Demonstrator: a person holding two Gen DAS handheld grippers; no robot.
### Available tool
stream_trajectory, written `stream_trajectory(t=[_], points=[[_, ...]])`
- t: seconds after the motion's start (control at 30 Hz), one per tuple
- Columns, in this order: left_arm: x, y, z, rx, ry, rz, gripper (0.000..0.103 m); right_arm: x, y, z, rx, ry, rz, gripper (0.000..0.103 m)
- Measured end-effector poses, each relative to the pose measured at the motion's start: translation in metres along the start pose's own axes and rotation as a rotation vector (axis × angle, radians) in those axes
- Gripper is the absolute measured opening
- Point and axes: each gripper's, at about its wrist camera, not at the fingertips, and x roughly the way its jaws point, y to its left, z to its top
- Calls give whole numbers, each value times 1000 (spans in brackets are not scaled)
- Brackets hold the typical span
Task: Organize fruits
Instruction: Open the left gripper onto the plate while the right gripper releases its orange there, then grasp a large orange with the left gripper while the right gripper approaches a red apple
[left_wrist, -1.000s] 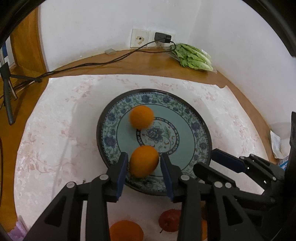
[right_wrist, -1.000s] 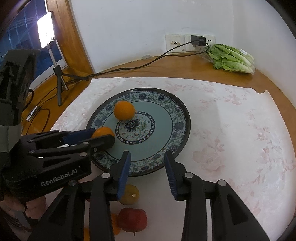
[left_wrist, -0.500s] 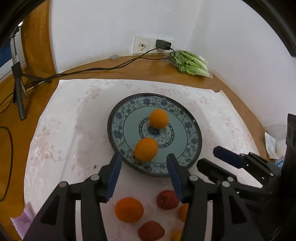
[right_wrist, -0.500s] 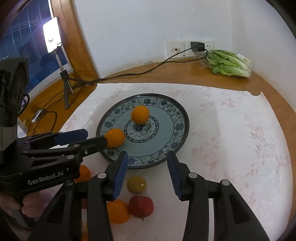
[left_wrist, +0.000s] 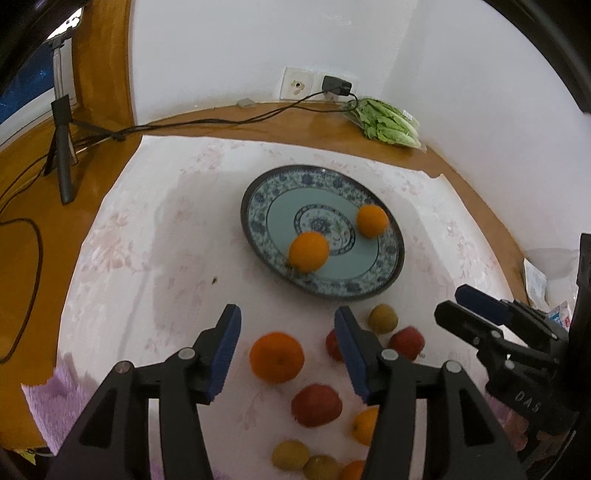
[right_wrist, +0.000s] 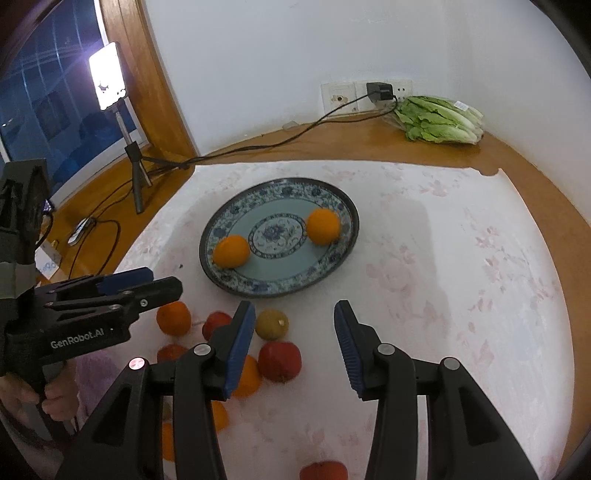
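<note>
A blue patterned plate (left_wrist: 388, 282) (right_wrist: 280, 288) sits on the white cloth and holds two oranges (left_wrist: 308, 252) (left_wrist: 372, 220) (right_wrist: 231, 251) (right_wrist: 323, 226). My left gripper (left_wrist: 287, 350) is open and empty, above a loose orange (left_wrist: 276, 356) in front of the plate. My right gripper (right_wrist: 294, 347) is open and empty, just right of a red apple (right_wrist: 279, 360) and a yellow-green fruit (right_wrist: 272, 324). Several more apples and oranges lie in a cluster on the cloth near the front.
A lettuce bag (right_wrist: 439, 120) lies at the back right by the wall socket (right_wrist: 340, 96), with a cable across the wooden table. A tripod with a light (right_wrist: 109, 81) stands at the left. A purple cloth (left_wrist: 48, 402) lies at the front left.
The left gripper let go of an orange on the plate, opened, and drew back to above the loose fruit. The right gripper also drew back. The farther orange rolled to the plate's right side.
</note>
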Motion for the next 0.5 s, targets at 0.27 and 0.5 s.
stream_trajectory(t=[0.27,0.5], points=[[2,5,-17,13,36,23,57,-2,2,-18,4,26,15,46],[6,10,-24,-10,43,12,57,9,4,-26,17,52,21,46]])
